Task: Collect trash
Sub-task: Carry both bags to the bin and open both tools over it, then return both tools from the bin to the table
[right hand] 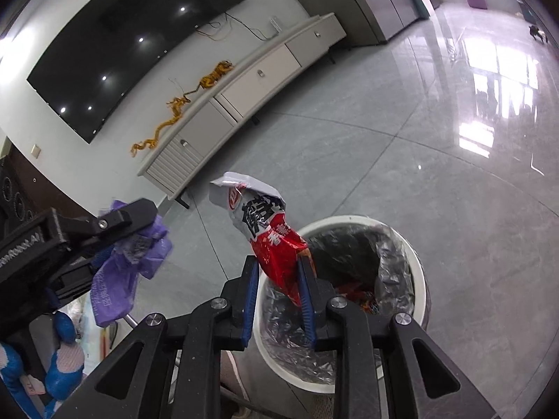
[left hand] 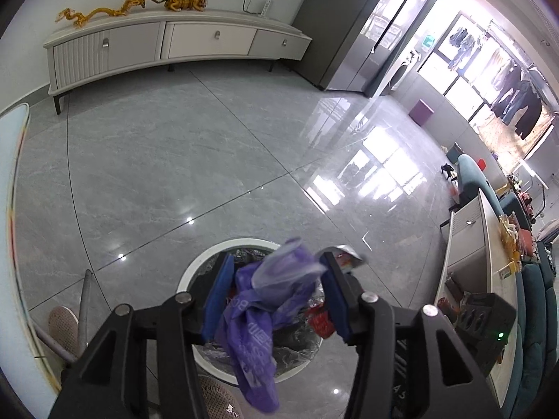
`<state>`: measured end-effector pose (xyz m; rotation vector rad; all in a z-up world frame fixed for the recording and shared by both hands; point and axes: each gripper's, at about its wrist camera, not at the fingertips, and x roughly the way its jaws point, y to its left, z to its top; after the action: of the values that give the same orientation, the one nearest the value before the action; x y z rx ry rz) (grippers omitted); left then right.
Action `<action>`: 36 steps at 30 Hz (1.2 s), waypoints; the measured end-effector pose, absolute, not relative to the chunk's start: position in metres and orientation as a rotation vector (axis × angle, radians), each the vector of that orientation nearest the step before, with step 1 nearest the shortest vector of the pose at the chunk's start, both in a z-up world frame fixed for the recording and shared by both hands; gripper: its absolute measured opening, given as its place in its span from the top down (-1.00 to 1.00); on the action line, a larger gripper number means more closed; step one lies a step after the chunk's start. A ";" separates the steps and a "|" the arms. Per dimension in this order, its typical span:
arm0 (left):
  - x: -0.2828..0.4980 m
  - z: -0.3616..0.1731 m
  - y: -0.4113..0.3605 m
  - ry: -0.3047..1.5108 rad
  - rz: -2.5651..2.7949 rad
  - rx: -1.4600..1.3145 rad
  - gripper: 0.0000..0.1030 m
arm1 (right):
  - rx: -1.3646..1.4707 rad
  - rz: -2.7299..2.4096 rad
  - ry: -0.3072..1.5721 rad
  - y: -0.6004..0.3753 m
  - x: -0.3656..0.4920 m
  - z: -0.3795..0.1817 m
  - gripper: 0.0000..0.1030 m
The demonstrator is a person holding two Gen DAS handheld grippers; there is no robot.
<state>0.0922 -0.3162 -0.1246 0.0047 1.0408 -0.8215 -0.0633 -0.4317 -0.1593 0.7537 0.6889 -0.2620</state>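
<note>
My left gripper (left hand: 277,262) is shut on a crumpled purple plastic bag (left hand: 251,331), which fills the gap between the blue pads and hangs down below them. It hovers right above a round white trash bin (left hand: 195,269) lined with clear film. In the right wrist view the left gripper (right hand: 132,234) and the purple bag (right hand: 115,286) sit left of the bin (right hand: 349,220). My right gripper (right hand: 277,262) is shut on a red and grey snack wrapper (right hand: 265,223), which sticks up over the bin's near rim. Some red wrappers lie inside the bin.
A long pale TV cabinet (left hand: 174,42) with gold figures stands against the far wall. A low table (left hand: 489,262) with clutter and a teal sofa (left hand: 534,296) are at the right. A slipper (left hand: 63,324) lies left of the bin. A blue-gloved hand (right hand: 63,349) shows at lower left.
</note>
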 end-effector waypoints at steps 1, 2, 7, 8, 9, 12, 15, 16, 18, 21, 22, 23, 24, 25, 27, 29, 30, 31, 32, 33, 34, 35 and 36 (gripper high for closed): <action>0.092 -0.127 -0.319 1.046 -0.821 0.007 -0.05 | 0.755 -0.269 0.700 -0.433 -0.064 -0.162 0.56; 0.091 -0.128 -0.320 1.050 -0.822 0.008 -0.06 | 0.759 -0.274 0.705 -0.434 -0.065 -0.165 0.56; 0.088 -0.131 -0.326 1.063 -0.829 0.017 -0.09 | 0.776 -0.299 0.709 -0.439 -0.071 -0.169 0.26; 0.088 -0.131 -0.326 1.064 -0.829 0.016 -0.11 | 0.777 -0.303 0.708 -0.441 -0.071 -0.171 0.25; 0.088 -0.131 -0.326 1.064 -0.830 0.014 -0.12 | 0.777 -0.308 0.706 -0.441 -0.072 -0.170 0.25; 0.087 -0.128 -0.324 1.058 -0.830 0.007 -0.13 | 0.778 -0.322 0.698 -0.444 -0.075 -0.166 0.25; 0.085 -0.124 -0.320 1.047 -0.825 0.005 -0.13 | 0.763 -0.337 0.686 -0.444 -0.078 -0.158 0.25; 0.083 -0.121 -0.317 1.041 -0.823 0.002 -0.13 | 0.757 -0.341 0.681 -0.443 -0.080 -0.155 0.25; 0.081 -0.116 -0.311 1.026 -0.814 -0.001 -0.13 | 0.740 -0.353 0.672 -0.442 -0.081 -0.148 0.25; 0.077 -0.105 -0.303 0.985 -0.787 0.008 -0.13 | 0.693 -0.370 0.659 -0.436 -0.082 -0.135 0.25; 0.075 -0.101 -0.297 0.963 -0.772 0.010 -0.13 | 0.675 -0.373 0.652 -0.433 -0.082 -0.130 0.25; 0.073 -0.096 -0.293 0.943 -0.758 0.013 -0.13 | 0.655 -0.377 0.644 -0.430 -0.082 -0.125 0.25; 0.072 -0.092 -0.288 0.921 -0.744 0.015 -0.13 | 0.636 -0.380 0.637 -0.426 -0.082 -0.119 0.24; 0.070 -0.088 -0.282 0.894 -0.726 0.018 -0.13 | 0.618 -0.381 0.630 -0.423 -0.081 -0.114 0.20; 0.066 -0.078 -0.271 0.849 -0.693 0.018 -0.13 | 0.587 -0.380 0.613 -0.416 -0.081 -0.104 0.16; 0.063 -0.068 -0.256 0.808 -0.657 0.008 -0.13 | 0.557 -0.379 0.596 -0.408 -0.082 -0.094 0.15; 0.061 -0.063 -0.247 0.785 -0.638 0.000 -0.13 | 0.542 -0.379 0.590 -0.404 -0.081 -0.090 0.15; 0.060 -0.059 -0.239 0.768 -0.621 -0.004 -0.13 | 0.526 -0.377 0.582 -0.399 -0.081 -0.084 0.14; 0.059 -0.055 -0.231 0.753 -0.605 -0.009 -0.13 | 0.515 -0.374 0.576 -0.394 -0.081 -0.081 0.14; 0.057 -0.050 -0.223 0.735 -0.588 -0.014 -0.13 | 0.505 -0.371 0.569 -0.390 -0.081 -0.077 0.13; 0.056 -0.046 -0.214 0.719 -0.572 -0.016 -0.13 | 0.492 -0.367 0.561 -0.385 -0.080 -0.072 0.13; 0.056 -0.041 -0.207 0.705 -0.558 -0.016 -0.13 | 0.483 -0.364 0.555 -0.381 -0.080 -0.069 0.13; 0.054 -0.037 -0.199 0.690 -0.543 -0.015 -0.13 | 0.474 -0.361 0.547 -0.377 -0.080 -0.065 0.12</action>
<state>0.0540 -0.1991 -0.0367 -0.0152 0.6897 -0.5431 -0.0801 -0.3766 -0.0651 0.4744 0.5471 -0.3610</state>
